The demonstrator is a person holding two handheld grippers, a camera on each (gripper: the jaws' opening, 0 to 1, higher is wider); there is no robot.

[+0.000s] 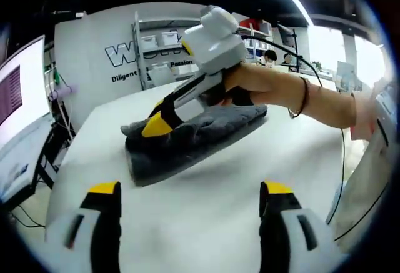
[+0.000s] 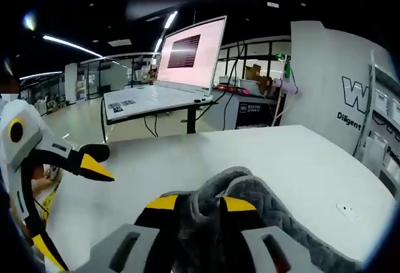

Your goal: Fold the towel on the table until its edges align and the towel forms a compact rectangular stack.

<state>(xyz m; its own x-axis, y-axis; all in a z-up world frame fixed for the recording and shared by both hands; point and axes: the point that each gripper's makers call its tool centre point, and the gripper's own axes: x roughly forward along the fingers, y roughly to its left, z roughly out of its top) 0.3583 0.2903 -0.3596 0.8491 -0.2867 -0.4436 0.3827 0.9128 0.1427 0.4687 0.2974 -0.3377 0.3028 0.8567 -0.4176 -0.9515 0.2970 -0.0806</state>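
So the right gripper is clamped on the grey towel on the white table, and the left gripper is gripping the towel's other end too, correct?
Not quite. The right gripper is shut on the grey towel on the white table, but the left gripper isn't gripping anything. The left gripper view shows its jaws spread wide over bare tabletop, short of the towel.

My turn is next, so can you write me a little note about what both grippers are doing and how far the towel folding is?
Right gripper: fingers shut on the gray towel, pinching a raised fold.
Left gripper: open, holding nothing, above the white table just short of the towel.
Towel: a thick folded bundle in the middle of the table.
Done: several folds are in.
Left: edges look uneven; set the held fold down, square it into a neat rectangle, then let go.
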